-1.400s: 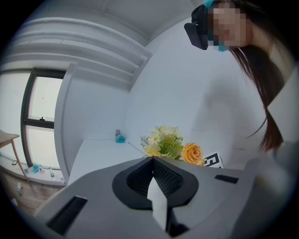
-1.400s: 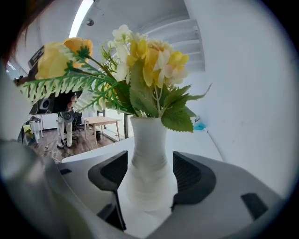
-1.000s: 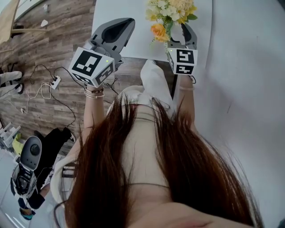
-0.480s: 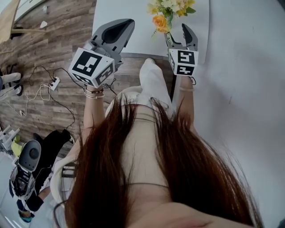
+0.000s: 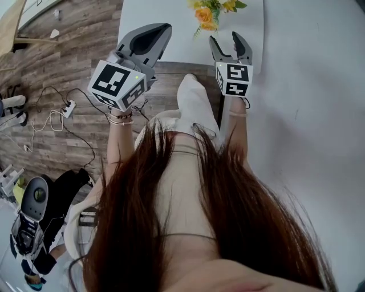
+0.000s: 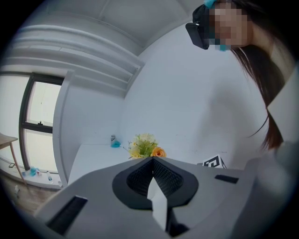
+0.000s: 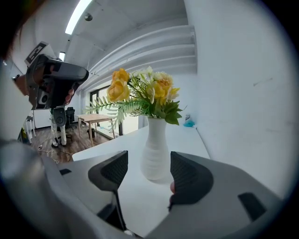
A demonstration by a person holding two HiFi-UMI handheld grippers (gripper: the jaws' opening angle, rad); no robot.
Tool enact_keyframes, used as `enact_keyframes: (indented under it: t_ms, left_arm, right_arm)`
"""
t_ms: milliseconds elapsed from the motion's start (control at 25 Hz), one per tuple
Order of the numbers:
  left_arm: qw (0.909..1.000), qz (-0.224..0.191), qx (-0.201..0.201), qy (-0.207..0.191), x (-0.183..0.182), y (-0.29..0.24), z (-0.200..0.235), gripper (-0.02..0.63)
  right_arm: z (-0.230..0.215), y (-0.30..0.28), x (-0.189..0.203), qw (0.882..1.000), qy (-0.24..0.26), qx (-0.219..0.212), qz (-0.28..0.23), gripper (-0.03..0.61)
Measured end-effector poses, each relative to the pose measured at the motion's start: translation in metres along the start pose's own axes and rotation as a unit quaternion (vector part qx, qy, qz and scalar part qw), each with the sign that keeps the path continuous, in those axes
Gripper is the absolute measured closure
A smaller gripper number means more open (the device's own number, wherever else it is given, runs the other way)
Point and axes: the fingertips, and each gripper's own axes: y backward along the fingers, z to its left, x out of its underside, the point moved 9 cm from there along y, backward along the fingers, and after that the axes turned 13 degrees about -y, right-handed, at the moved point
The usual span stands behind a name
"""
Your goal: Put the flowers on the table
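A white vase point(image 7: 155, 148) with yellow, orange and cream flowers point(image 7: 142, 94) stands upright on the white table point(image 7: 110, 149). In the head view only the blooms point(image 5: 212, 10) show at the top edge. My right gripper point(image 7: 147, 176) is open just short of the vase, its jaws apart and holding nothing; in the head view this gripper point(image 5: 230, 47) sits below the flowers. My left gripper point(image 5: 149, 41) is shut and empty at the table's near edge, and its own view shows the flowers point(image 6: 145, 146) beyond the closed jaws.
The white table point(image 5: 171, 34) butts against a white wall point(image 5: 308, 102) on the right. A small blue object point(image 6: 114, 142) lies on the table's far end. Cables and a power strip point(image 5: 69, 106) lie on the wooden floor to the left. A wooden table point(image 7: 96, 120) stands further back.
My right gripper has let go of the vase and drawn back toward me, jaws now apart. The flowers sit farther up the head view. The left gripper has stayed put.
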Motion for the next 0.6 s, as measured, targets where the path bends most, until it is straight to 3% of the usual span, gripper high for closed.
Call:
enact_keyframes:
  t_ms: [600]
  left_arm:
    - [0.9995,-0.027,0.002,-0.016,0.017,0.044,-0.031,0.611]
  right_arm:
    - [0.029,0.036,0.034,1.000,0.015,0.009,-0.008,0.279]
